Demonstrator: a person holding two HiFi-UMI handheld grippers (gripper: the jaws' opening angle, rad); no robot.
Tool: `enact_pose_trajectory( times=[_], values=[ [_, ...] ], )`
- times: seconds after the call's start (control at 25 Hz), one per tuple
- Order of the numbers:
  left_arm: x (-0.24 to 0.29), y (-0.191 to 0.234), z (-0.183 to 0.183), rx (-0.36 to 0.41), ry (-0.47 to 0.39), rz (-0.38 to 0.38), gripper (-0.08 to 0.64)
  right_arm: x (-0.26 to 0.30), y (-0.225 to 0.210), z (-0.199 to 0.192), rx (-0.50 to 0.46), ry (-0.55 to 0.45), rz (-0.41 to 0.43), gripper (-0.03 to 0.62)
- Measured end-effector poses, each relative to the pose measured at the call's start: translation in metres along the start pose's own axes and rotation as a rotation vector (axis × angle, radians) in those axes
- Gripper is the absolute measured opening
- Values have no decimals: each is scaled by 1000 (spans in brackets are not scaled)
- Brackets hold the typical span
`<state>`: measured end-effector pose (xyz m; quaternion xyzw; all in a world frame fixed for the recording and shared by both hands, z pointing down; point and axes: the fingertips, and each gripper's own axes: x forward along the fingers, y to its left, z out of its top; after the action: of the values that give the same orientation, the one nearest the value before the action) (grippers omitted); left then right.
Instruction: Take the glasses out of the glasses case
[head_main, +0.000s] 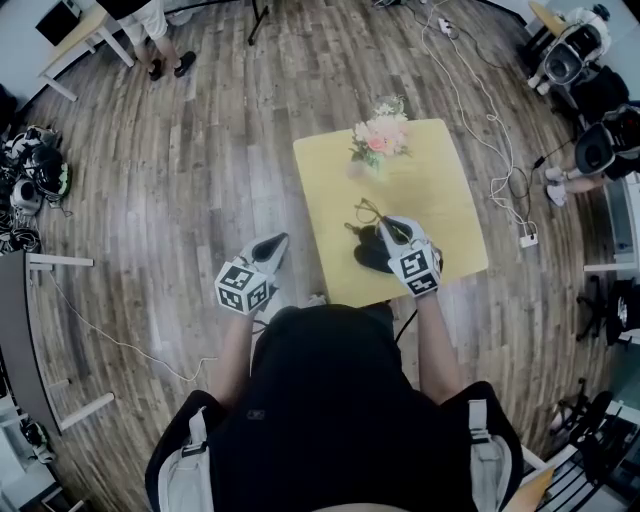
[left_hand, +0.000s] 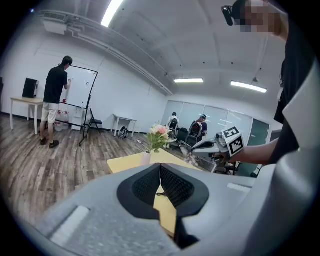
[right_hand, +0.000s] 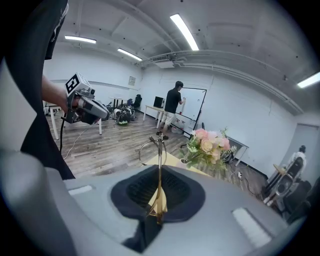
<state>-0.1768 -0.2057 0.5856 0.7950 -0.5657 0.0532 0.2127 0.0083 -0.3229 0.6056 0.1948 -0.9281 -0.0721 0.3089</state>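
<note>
Right gripper (head_main: 390, 230) pinching glasses (head_main: 368, 212), just beyond glasses case (head_main: 372, 257); left gripper (head_main: 278, 242) pressed together, empty.

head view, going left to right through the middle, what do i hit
left hand-held gripper, shut on nothing → right hand-held gripper, shut on the glasses → white power strip
</note>
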Motion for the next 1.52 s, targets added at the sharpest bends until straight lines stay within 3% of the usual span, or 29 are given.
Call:
enact_pose_trajectory(
  times=[0.76,1.52],
  values=[
    [-11,-10,-26,-13,33,-10,11,-32,20,-15,51,-13,-34,18],
    [-5,-31,-24,13,33,-44,12,-44,23,-26,75,-8,-30,18]
  ],
)
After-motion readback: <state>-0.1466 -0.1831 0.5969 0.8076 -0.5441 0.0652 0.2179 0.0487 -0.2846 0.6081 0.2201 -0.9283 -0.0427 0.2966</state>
